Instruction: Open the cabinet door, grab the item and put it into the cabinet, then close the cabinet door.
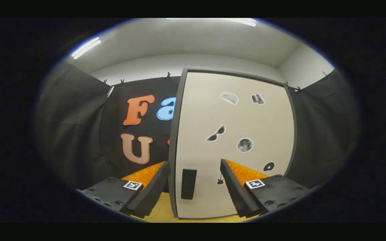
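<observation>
Gripper (195, 187) is held level, pointing straight at the cabinet door (236, 147), fingers spread wide apart w/ nothing between them but the view of the door. Door is pale w/ a dark frame, shut as far as can be told, standing upright on a yellowish tabletop (161, 211). Its dark rectangular handle (188, 183) sits low near the door's left edge, just ahead of the fingers and closer to the left one. Small stickers (245, 145) dot the door's face.
</observation>
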### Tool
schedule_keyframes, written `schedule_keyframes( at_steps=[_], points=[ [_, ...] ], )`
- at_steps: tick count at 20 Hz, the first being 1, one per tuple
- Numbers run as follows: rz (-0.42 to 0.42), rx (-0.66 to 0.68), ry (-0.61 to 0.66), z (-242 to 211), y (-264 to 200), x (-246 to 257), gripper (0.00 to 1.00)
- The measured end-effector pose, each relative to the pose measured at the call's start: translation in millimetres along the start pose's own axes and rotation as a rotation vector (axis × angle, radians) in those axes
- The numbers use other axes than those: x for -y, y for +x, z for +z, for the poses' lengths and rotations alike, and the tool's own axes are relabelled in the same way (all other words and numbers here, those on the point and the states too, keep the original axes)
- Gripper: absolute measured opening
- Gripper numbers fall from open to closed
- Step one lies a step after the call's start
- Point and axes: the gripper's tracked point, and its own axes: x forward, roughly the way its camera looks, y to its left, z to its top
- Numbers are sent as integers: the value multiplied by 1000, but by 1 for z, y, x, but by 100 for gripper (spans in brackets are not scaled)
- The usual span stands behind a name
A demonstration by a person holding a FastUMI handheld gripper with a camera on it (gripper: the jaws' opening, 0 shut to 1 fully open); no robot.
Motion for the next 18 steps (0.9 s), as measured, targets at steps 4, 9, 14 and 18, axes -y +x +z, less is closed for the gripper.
schedule_keyframes(
  at_steps=[4, 9, 14, 18],
  points=[
    [-5, -95, 22, -45, 45, -5, 96],
    [-9, -155, 33, -72, 68, -11, 96],
    [-4, -146, -2, -71, 66, -12, 83],
    [-16, -150, 42, -71, 66, -2, 43]
  ],
)
